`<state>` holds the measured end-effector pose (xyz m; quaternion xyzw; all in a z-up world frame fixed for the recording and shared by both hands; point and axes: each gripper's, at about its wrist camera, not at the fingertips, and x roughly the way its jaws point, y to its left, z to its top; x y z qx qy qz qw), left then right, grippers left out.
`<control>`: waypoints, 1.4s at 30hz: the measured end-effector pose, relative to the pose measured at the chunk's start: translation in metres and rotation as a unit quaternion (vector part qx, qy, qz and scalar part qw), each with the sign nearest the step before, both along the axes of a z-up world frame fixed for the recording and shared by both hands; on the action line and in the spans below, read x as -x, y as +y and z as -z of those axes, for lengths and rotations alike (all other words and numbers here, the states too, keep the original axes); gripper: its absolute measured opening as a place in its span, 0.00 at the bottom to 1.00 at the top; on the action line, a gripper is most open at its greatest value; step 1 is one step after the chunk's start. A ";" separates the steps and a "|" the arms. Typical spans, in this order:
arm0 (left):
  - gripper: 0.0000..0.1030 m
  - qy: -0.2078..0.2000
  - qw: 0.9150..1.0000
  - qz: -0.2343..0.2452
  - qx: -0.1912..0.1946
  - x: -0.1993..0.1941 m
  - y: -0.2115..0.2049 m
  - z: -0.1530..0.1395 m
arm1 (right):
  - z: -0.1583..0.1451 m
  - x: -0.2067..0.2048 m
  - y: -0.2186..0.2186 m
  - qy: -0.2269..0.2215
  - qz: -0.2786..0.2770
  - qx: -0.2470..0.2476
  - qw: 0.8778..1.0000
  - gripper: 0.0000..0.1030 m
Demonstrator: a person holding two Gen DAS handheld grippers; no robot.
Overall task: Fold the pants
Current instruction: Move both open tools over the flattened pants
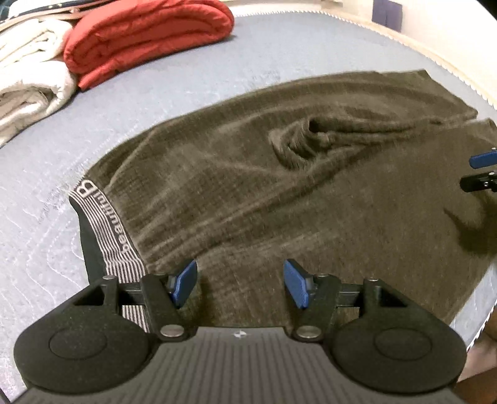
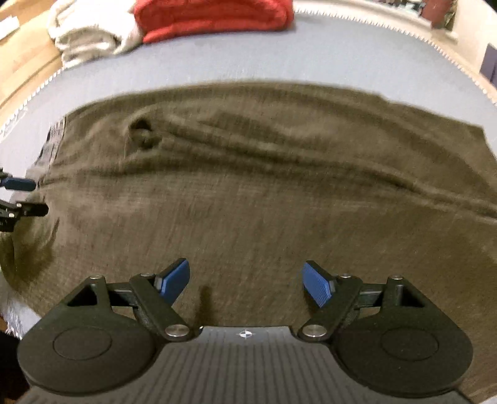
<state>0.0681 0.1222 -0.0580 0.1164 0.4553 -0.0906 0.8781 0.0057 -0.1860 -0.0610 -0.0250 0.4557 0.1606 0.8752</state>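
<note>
Olive-brown pants (image 1: 248, 192) lie spread flat on a grey-blue mattress (image 1: 186, 84), with a striped grey waistband (image 1: 105, 230) at the left and a bunched wrinkle (image 1: 307, 140) near the middle. My left gripper (image 1: 240, 284) is open and empty, just above the near edge by the waistband. My right gripper (image 2: 247, 284) is open and empty above the pants (image 2: 264, 186) further right. The right gripper's fingers (image 1: 483, 158) show at the left view's right edge; the left gripper's fingers (image 2: 18, 183) show at the right view's left edge.
A folded red blanket (image 1: 146, 37) and a folded white blanket (image 1: 31, 84) lie at the far left of the mattress; both show in the right wrist view (image 2: 214, 15). The mattress's piped edge (image 1: 435, 52) curves along the far side.
</note>
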 end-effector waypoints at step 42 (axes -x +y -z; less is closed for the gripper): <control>0.09 -0.044 0.999 0.006 0.030 -0.014 -0.027 -0.015 | -0.035 0.001 -0.025 -0.053 0.039 -0.073 0.995 0.79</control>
